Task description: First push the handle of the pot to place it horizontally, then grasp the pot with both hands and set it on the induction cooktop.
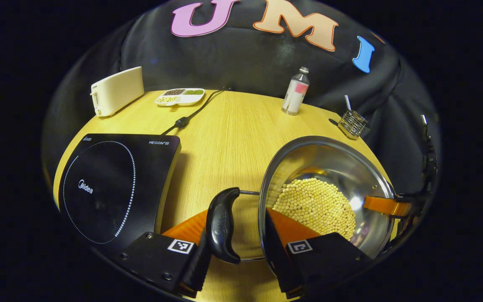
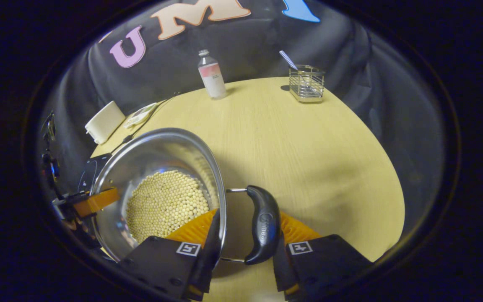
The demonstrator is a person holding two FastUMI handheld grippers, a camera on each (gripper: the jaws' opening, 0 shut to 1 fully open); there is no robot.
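Note:
A steel pot [image 1: 329,155] holding yellow beans [image 1: 315,205] stands on the wooden table, just right of the black induction cooktop [image 1: 111,188]. My left gripper [image 1: 237,222] clamps the pot's left side, one finger outside the black handle [image 1: 222,226] and the other inside the wall. My right gripper [image 2: 247,222] holds the opposite side the same way, around the other black handle [image 2: 263,224] and the pot's rim [image 2: 220,188]. Each view shows the other gripper's orange finger inside the far wall. Whether the pot rests on the table or is lifted is unclear.
At the back of the round table [image 1: 233,134] stand a white toaster [image 1: 118,90], a divided dish of beans [image 1: 180,96], a bottle [image 1: 296,91] and a wire basket [image 1: 351,123]. The cooktop's cord [image 1: 191,115] runs toward the back edge.

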